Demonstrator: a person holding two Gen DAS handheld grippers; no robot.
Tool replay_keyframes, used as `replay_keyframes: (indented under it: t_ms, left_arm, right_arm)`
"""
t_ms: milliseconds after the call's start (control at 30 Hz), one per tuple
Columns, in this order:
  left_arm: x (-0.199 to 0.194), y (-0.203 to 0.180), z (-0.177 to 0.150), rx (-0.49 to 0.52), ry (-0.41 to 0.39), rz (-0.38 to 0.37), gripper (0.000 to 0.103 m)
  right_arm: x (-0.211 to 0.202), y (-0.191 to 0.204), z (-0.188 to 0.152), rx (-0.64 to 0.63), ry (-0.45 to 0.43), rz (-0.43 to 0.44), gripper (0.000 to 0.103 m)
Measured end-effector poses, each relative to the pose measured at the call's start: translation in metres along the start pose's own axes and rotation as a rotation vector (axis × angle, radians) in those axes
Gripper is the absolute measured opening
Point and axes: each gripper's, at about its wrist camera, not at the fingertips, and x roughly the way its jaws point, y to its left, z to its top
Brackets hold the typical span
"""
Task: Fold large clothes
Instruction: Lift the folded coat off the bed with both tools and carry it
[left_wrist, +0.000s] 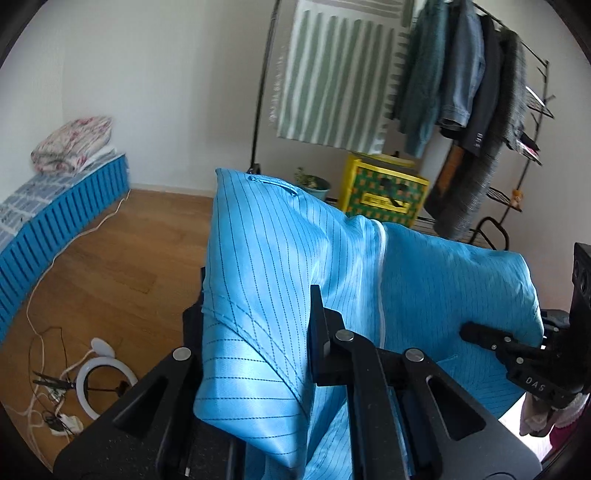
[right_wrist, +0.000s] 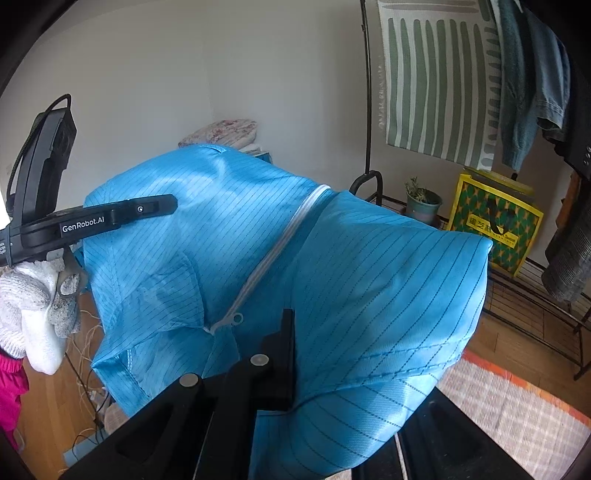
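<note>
- While we've got both claws clamped shut on it, the blue pinstriped garment (left_wrist: 280, 266) hangs in the air between them, spread out in front of the clothes rack (left_wrist: 532, 122).
- Our left gripper (left_wrist: 258, 332) is pinched tight on a fold of the fabric, with cloth bunched over and around its fingers.
- Our right gripper (right_wrist: 291, 354) is closed on the other side of the garment; the blue cloth drapes right over one finger, so only the other one shows.
- A white zipper (right_wrist: 273, 254) runs down the middle of the garment, between the two grips, pull tab at the lower end.
- From the right wrist view we can see the left gripper off to the side, held by a hand in a white knit glove (right_wrist: 33, 314).
- Relative to the rack: a green striped cloth (left_wrist: 332, 74) hangs on it, jackets hang beside that, and a yellow patterned bag (left_wrist: 384, 192) plus a small potted plant (left_wrist: 314, 182) sit at its foot, all behind the garment.
- Wood floor (left_wrist: 110, 258) well below the garment, away from the rack.
</note>
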Motion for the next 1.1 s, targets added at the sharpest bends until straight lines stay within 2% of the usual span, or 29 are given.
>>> replay_keyframes:
  t_ms: [167, 267, 467, 633, 900, 1100]
  left_arm:
    - [0.029, 0.028, -0.016, -0.07, 0.031, 0.054, 0.007]
    - [0.046, 0.04, -0.031, -0.075, 0.057, 0.098, 0.007]
    - [0.069, 0.058, -0.047, -0.087, 0.099, 0.125, 0.007]
    - [0.081, 0.058, -0.045, -0.072, 0.095, 0.128, 0.007]
    - [0.089, 0.048, -0.045, -0.052, 0.103, 0.142, 0.008]
    - [0.09, 0.047, -0.041, -0.065, 0.102, 0.174, 0.016]
  right_arm:
    - [0.04, 0.007, 0.008, -0.077, 0.047, -0.039, 0.005]
    - [0.064, 0.007, 0.007, -0.096, 0.082, -0.055, 0.005]
    - [0.098, -0.005, -0.004, -0.037, 0.128, -0.024, 0.005]
    - [0.1, -0.021, -0.015, 0.051, 0.135, 0.025, 0.005]
    - [0.1, -0.03, -0.024, 0.069, 0.142, -0.002, 0.005]
    - [0.096, -0.031, -0.026, 0.058, 0.143, -0.026, 0.007]
